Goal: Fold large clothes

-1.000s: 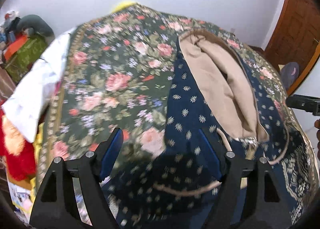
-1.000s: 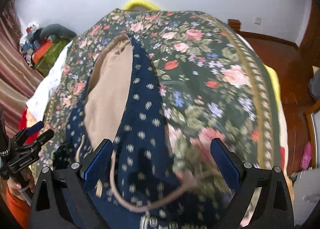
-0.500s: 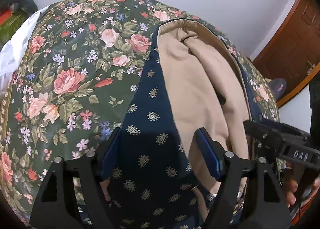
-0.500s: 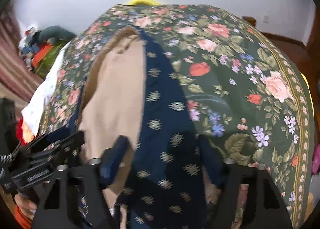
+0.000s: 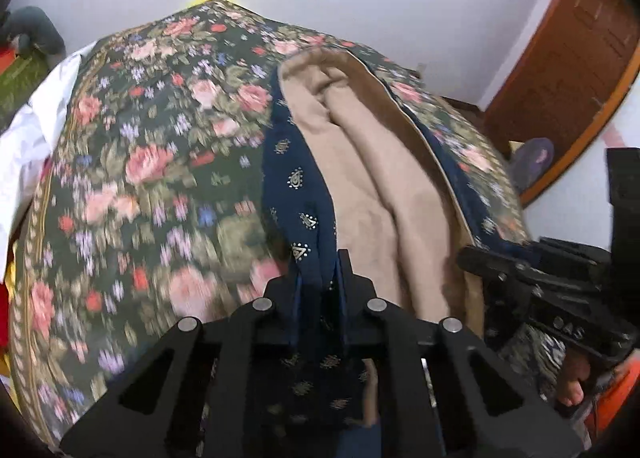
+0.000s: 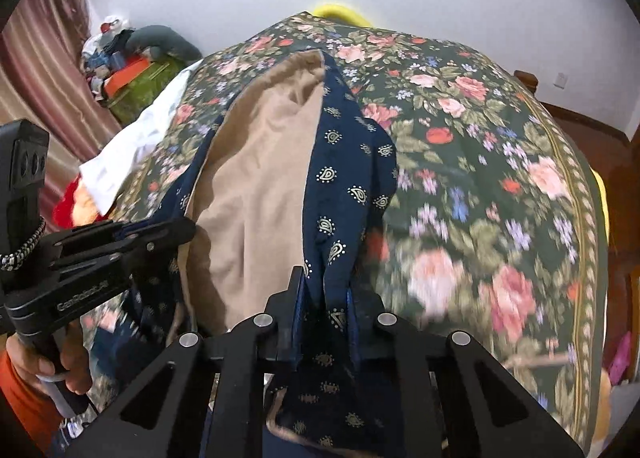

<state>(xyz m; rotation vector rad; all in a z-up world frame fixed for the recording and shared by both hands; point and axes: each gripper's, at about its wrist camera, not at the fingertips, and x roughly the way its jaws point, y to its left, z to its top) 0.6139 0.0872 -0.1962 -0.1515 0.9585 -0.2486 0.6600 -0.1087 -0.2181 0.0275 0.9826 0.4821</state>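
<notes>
A large navy garment (image 5: 298, 182) with a gold paisley print and a beige lining (image 5: 380, 162) lies lengthwise on a floral bedspread (image 5: 152, 162). My left gripper (image 5: 318, 278) is shut on the garment's left navy edge at the near end. My right gripper (image 6: 322, 290) is shut on the right navy edge (image 6: 344, 186); the lining (image 6: 256, 186) shows beside it. Each gripper shows in the other's view, the right one (image 5: 532, 278) and the left one (image 6: 100, 254), close beside each other.
The bed (image 6: 480, 178) fills both views, with a white sheet (image 5: 28, 134) at its left edge. A clutter pile (image 6: 128, 62) stands by a curtain at the far left. A wooden door (image 5: 568, 58) is at the right. The white wall lies beyond.
Both grippers, open a second ago, have closed on the garment's navy edges. The near end of the garment is now gathered up in them, and the views have pulled back slightly.
</notes>
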